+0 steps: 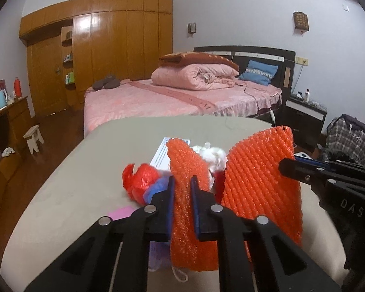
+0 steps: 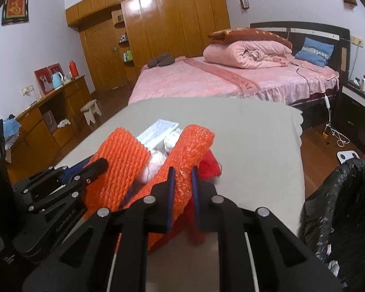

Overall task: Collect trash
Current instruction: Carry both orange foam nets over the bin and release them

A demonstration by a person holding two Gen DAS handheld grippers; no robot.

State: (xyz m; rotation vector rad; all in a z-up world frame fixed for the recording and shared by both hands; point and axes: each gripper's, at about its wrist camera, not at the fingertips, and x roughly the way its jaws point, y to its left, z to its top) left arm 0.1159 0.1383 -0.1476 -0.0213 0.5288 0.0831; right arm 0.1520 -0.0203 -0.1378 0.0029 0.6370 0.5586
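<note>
Both grippers are clamped on the orange foam net (image 1: 262, 182): left gripper (image 1: 182, 192) fingers pinching one edge, right gripper (image 2: 183, 182) fingers pinching the other, above the bench (image 2: 255, 146).

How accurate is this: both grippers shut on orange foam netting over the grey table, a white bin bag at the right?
One slip: the bin bag is black, not white, seen in the right wrist view. The rest stands.
</note>
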